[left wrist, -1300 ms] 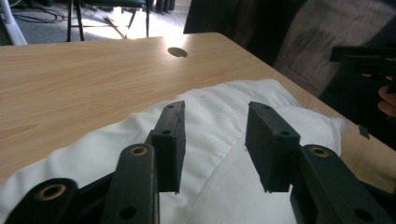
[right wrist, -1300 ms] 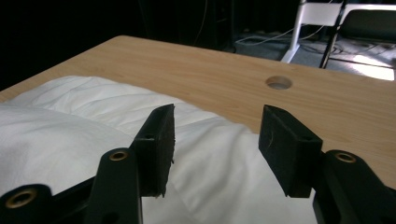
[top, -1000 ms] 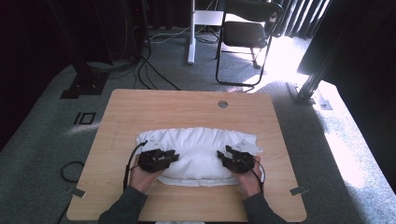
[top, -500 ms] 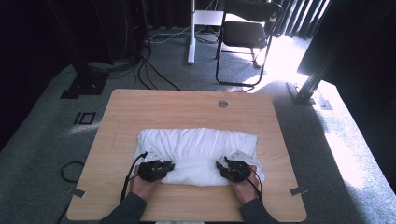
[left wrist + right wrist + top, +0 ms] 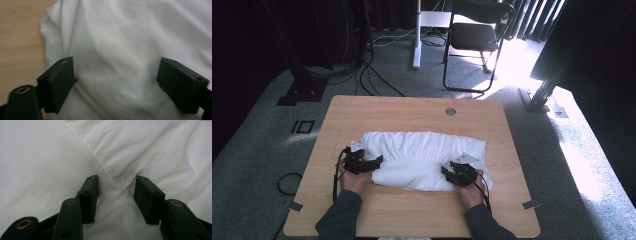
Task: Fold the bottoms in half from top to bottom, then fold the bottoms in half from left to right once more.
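One white cloth [image 5: 424, 160] lies bunched and folded on one wooden surface [image 5: 412, 112], a pale rounded-corner rectangle with a visible grain and one small round grey cap [image 5: 450, 111] set in it beyond the cloth. The cloth is soft, matte and creased, a long lumpy roll running crosswise over the near middle of the surface, its far edge puckered into small gathers.

Two claws work at the cloth, one at each end of its near side. The left claw [image 5: 374, 161] sits at the cloth's left end; its two black, blocky jaws have just been opening and now stand wide apart, with the cloth [image 5: 117, 57] spread loosely between them and neither pad pressing on it. In the left gripper view a strip of bare wood [image 5: 21, 37] shows left of the cloth. The right claw [image 5: 447, 172] is at the cloth's right near corner; its jaws stand about half apart with a raised fold of cloth [image 5: 115, 182] and a stitched seam running up between them. The pads lie against that fold on both sides, so it appears pinched, though I cannot tell how firmly.

Two sleeved forearms come in from the near edge. Beyond the cloth, past the surface, one black folding chair [image 5: 474, 37] stands on grey carpet, with several dark cables [image 5: 372, 75] trailing to its left.
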`<state>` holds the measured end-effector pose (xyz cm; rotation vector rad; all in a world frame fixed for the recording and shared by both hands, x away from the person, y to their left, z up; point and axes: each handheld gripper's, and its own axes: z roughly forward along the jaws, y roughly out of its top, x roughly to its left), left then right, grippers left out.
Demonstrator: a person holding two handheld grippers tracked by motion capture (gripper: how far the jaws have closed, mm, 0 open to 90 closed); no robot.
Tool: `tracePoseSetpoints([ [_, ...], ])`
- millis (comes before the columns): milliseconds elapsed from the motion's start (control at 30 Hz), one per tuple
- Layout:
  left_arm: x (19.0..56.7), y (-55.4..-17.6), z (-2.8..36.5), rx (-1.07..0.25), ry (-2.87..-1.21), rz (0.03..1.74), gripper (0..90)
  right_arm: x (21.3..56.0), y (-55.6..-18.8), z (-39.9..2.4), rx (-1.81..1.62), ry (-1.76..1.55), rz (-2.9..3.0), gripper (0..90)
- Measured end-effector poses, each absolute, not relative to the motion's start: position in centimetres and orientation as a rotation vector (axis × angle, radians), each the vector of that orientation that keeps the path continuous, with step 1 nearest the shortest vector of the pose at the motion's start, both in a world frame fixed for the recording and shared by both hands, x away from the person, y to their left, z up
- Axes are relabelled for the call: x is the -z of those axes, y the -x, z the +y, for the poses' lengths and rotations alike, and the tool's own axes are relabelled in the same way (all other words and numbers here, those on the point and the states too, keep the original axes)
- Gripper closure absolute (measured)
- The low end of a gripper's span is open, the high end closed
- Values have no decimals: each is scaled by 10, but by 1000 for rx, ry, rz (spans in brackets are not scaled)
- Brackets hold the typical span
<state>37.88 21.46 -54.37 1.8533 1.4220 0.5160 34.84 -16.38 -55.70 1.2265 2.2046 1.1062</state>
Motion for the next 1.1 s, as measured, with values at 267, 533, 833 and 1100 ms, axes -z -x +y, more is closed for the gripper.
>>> tracePoseSetpoints([
  [267, 552, -385, 219, -521, -1863, 1503, 67, 558, -349, -165, -1117, -1224, 2209, 532],
  [533, 554, -385, 216, -554, -1876, 1519, 38, 558, -348, -165, -1119, -1222, 2206, 532],
  [833, 554, -386, 210, -615, -1876, 1593, 6, 558, -348, -166, -1127, -1227, 2207, 532],
  [1100, 551, -384, 214, -570, -1914, 1517, 185, 558, -348, -167, -1137, -1233, 2205, 531],
])
